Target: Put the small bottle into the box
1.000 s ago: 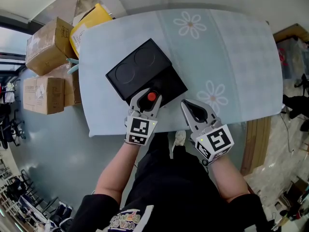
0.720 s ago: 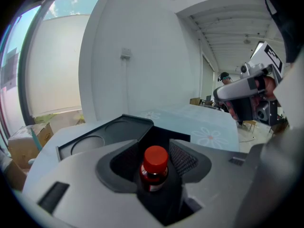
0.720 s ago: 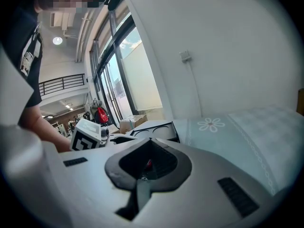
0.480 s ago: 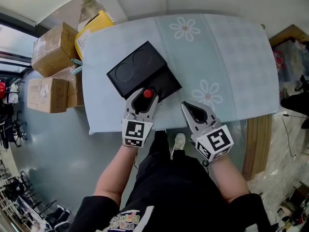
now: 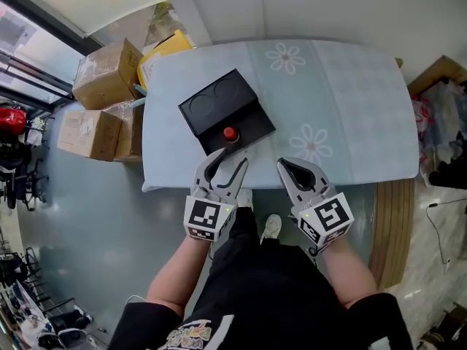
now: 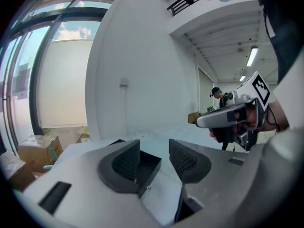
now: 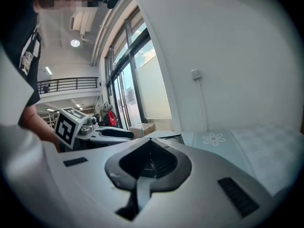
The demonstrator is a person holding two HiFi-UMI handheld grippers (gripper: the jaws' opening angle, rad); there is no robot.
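I'm holding my left gripper [image 5: 228, 160] with its jaws spread wide and nothing between them, hovering just off the table's near edge. The small red-capped bottle [image 5: 230, 133] is sitting in the near half of the open black rectangular box [image 5: 257, 119]; only its round red top is showing. My right gripper [image 5: 284, 167] is staying pinched closed, empty, over the pale blue flower-print tablecloth [image 5: 350, 100].

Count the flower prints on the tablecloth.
2. The far flower print lies near the table's far edge; the near flower print lies just ahead of the right gripper. The black box may hide others.
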